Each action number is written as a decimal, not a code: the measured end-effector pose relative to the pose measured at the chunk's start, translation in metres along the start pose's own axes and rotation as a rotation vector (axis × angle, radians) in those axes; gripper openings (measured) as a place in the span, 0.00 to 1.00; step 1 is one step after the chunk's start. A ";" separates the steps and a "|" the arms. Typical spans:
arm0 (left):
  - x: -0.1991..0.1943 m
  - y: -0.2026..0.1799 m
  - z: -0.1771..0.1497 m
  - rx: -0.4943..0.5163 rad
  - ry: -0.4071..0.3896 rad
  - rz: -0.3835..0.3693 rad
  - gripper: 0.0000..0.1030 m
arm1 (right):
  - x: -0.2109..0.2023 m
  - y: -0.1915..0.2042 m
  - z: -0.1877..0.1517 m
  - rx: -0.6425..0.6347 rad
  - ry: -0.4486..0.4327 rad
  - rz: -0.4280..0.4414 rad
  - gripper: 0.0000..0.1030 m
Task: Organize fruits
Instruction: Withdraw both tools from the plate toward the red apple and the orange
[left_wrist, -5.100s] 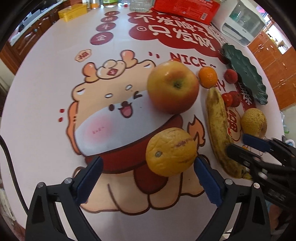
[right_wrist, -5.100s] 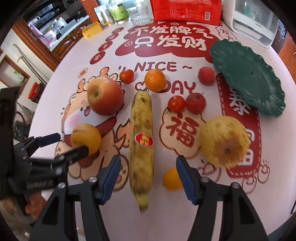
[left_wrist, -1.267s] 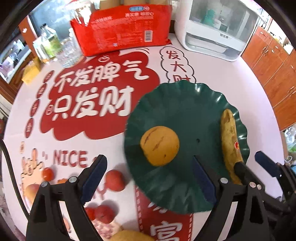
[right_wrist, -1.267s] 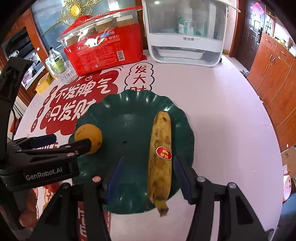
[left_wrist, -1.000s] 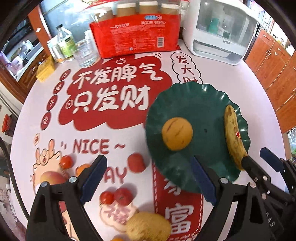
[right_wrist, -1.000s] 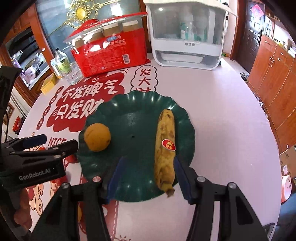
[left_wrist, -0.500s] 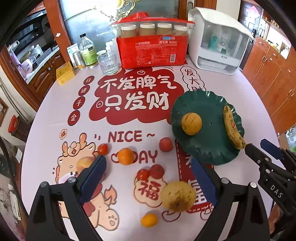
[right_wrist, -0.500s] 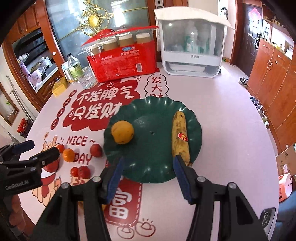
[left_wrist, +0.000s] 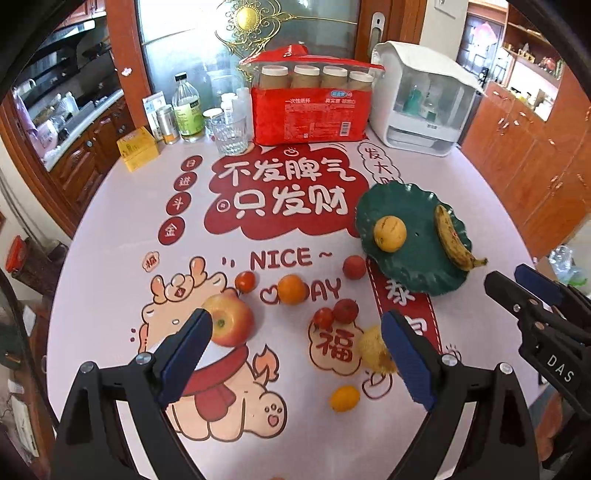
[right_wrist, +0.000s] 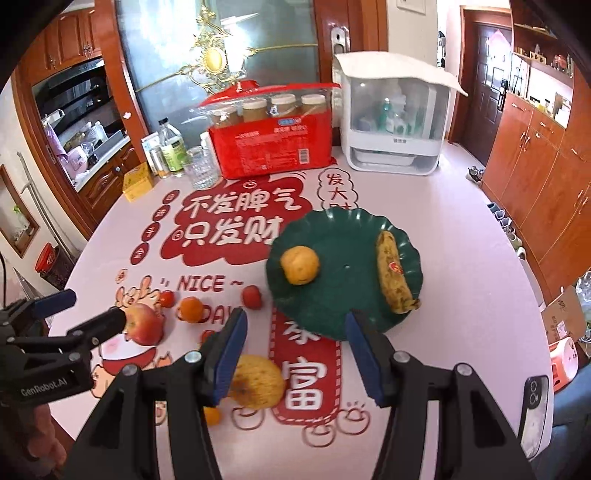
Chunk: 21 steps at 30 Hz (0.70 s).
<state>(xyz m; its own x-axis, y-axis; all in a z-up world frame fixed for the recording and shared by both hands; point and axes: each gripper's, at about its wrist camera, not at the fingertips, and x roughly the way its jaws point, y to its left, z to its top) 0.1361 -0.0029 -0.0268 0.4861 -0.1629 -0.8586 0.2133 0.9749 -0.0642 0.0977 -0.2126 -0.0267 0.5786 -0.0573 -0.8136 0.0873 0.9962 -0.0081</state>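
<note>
A green leaf-shaped plate holds a round yellow fruit and a spotted banana. Loose on the printed tablecloth lie a big red apple, an orange, several small red fruits, a rough yellow fruit and a small yellow citrus. My left gripper hangs high over the loose fruit, open and empty. My right gripper is open and empty above the plate's near rim.
At the table's far side stand a red pack of paper cups, a white lidded appliance, a glass, bottles and a yellow box. Wooden cabinets line the right. A phone shows at lower right.
Both grippers have pulled back and up from the plate, leaving the yellow fruit and banana on it. The whole table and the loose fruit have come into view.
</note>
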 end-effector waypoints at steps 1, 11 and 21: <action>-0.001 0.003 -0.003 -0.001 0.002 -0.009 0.89 | -0.002 0.005 -0.002 0.002 -0.001 -0.001 0.55; 0.005 0.033 -0.019 0.065 0.031 -0.026 0.89 | -0.011 0.053 -0.028 0.004 0.023 -0.036 0.55; 0.019 0.055 -0.031 0.094 0.036 -0.061 0.89 | 0.009 0.077 -0.052 0.007 0.109 -0.052 0.55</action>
<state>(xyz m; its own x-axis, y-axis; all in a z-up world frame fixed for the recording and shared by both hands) 0.1315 0.0527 -0.0626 0.4397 -0.2140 -0.8723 0.3205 0.9446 -0.0702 0.0674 -0.1334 -0.0650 0.4816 -0.1005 -0.8706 0.1207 0.9915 -0.0477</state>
